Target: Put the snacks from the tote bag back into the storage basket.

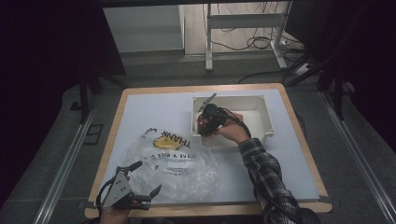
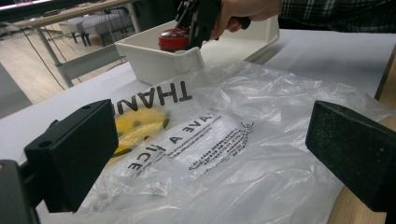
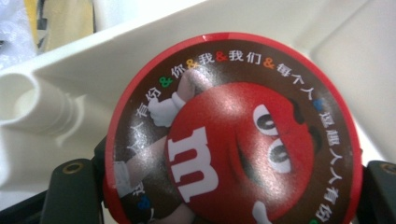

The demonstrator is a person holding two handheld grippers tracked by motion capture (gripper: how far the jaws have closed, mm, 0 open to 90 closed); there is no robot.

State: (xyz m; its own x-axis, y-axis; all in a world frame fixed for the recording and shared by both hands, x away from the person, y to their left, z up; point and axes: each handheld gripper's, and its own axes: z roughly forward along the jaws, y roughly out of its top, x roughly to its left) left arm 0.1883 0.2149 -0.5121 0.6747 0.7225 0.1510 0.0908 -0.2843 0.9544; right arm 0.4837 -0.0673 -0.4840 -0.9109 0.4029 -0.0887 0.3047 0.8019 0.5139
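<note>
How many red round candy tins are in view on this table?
1. The red round tin sits between the right gripper's jaws, over the white bin near its left corner. The crumpled plastic bag could hide others.

High view dim, dark edges — gripper views brighter | glare on tin [image 3: 233, 140]
</note>
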